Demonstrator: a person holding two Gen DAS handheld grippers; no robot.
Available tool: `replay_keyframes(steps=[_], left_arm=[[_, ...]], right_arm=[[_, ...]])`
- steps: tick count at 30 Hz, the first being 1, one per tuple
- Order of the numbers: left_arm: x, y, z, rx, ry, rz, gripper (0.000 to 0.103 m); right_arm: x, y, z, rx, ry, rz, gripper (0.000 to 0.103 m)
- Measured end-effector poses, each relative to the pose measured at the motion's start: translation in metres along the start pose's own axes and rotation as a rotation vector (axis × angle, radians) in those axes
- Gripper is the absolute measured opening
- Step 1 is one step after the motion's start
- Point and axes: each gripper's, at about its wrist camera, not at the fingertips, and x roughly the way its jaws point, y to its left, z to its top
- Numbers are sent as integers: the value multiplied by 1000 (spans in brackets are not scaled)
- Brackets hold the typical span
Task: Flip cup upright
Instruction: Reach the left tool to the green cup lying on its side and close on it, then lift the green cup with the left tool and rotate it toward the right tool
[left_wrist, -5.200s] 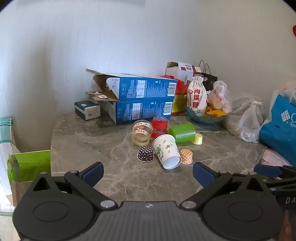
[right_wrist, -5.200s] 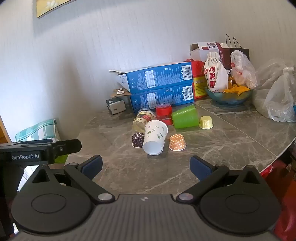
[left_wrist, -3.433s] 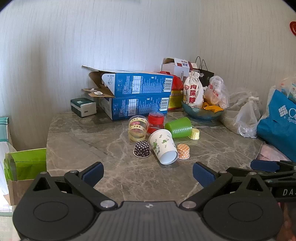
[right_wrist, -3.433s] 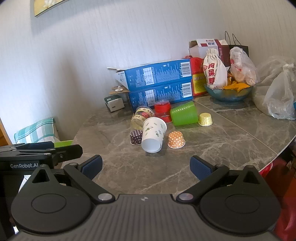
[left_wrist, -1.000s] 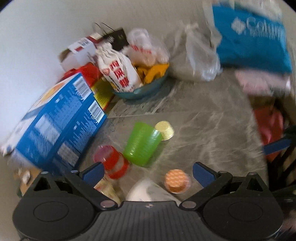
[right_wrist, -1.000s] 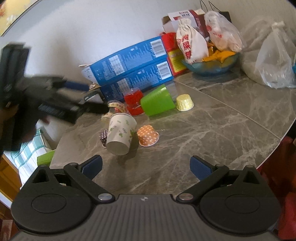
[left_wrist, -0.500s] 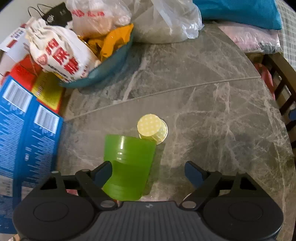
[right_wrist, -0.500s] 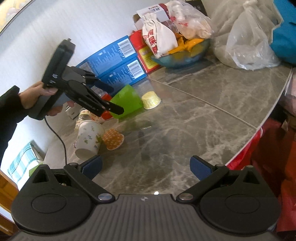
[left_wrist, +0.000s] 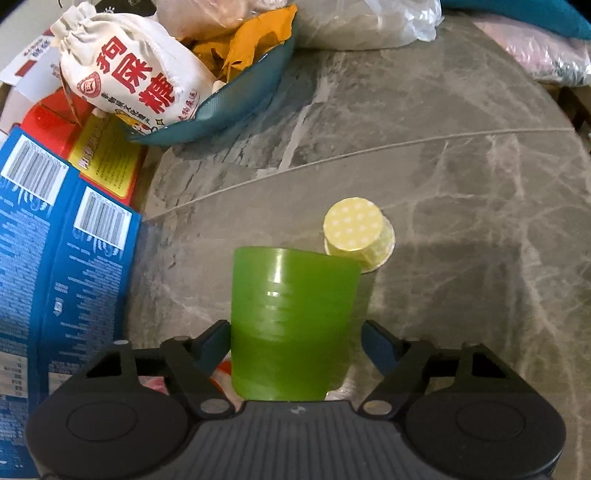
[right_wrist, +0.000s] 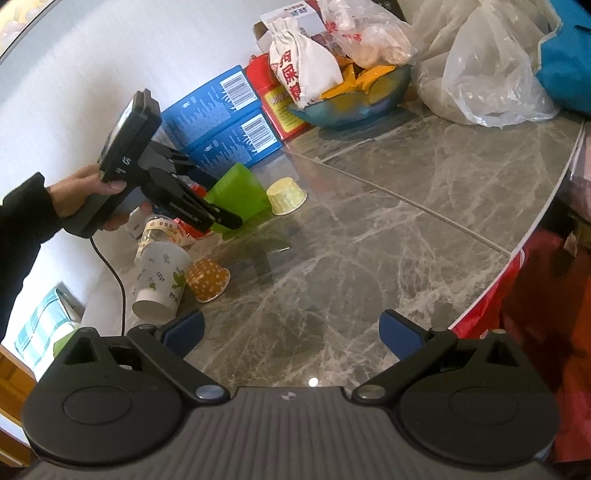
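A green plastic cup (left_wrist: 291, 321) lies on its side on the grey marble table (left_wrist: 461, 192). My left gripper (left_wrist: 295, 341) is open, with its two blue-tipped fingers on either side of the cup's body; the left pad is close to the cup wall and the right pad stands a little apart. In the right wrist view the left gripper (right_wrist: 218, 218) reaches down onto the green cup (right_wrist: 238, 192). My right gripper (right_wrist: 291, 332) is open and empty above the table's near part.
A yellow dotted paper cup (left_wrist: 358, 234) stands upside down beside the green cup. An orange dotted cup (right_wrist: 208, 282), a white leaf-print cup (right_wrist: 160, 282) on its side, blue boxes (left_wrist: 55, 236), a snack bowl (right_wrist: 354, 99) and plastic bags (right_wrist: 491, 70) crowd the table.
My left gripper has moved down and forward so that the green cup now lies between its fingers. The right gripper has stayed about where it was.
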Motion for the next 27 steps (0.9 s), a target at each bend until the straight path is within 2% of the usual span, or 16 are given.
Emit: replay_keyframes(steps=[1, 4, 7, 11, 14, 17, 21, 24, 27], left_arm=[[1, -2, 0, 10, -2, 13, 71], [0, -7, -1, 23, -1, 34, 70], [-4, -5, -2, -23, -9, 4, 69], [-22, -8, -9, -58, -50, 36, 69], [-45, -7, -20, -125, -66, 16, 69], [-86, -7, -37, -218, -90, 16, 69], [-147, -18, -77, -421, -125, 1, 69], [-179, -39, -122, -622, -159, -67, 69], [-189, -70, -165, -781, -188, -131, 69]], right_arm=[[0, 0, 0, 2, -3, 0, 102], [0, 1, 0, 3, -6, 2, 102], [-1, 6, -1, 4, -9, 15, 102], [-7, 14, 0, -6, -21, 26, 102], [-15, 22, 0, -15, -36, 36, 102], [-20, 29, -2, -16, -48, 61, 102], [-20, 42, -10, -25, -31, 93, 102], [-23, 53, -17, -42, -16, 116, 102], [-28, 63, -25, -69, -1, 127, 102]])
